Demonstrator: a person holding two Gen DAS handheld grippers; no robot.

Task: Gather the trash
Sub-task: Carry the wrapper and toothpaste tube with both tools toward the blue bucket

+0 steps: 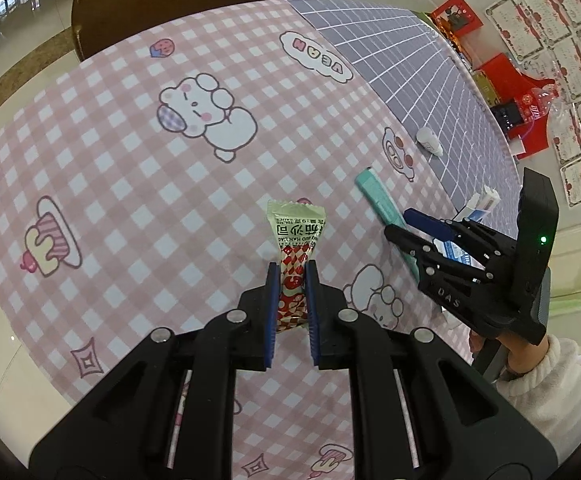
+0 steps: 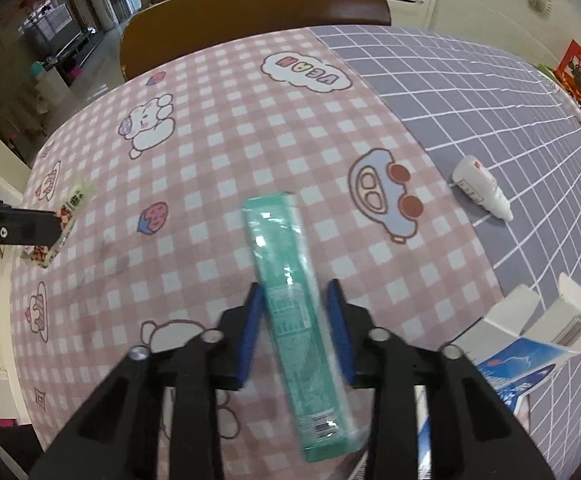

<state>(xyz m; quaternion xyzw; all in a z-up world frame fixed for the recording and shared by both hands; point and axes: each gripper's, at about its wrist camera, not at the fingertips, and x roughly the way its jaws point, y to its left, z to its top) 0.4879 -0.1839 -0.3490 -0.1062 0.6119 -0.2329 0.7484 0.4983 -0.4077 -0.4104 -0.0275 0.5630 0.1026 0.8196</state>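
My left gripper is shut on a red-and-green sauce packet and holds it above the pink checked tablecloth; the packet also shows at the left of the right wrist view. My right gripper is open, its blue pads either side of a long teal box lying on the cloth, not clamping it. The teal box and the right gripper also show at the right of the left wrist view.
A small white bottle lies on the purple grid cloth. An open blue-and-white carton lies at the right. A brown chair stands beyond the table's far edge. Red boxes sit off the table's right side.
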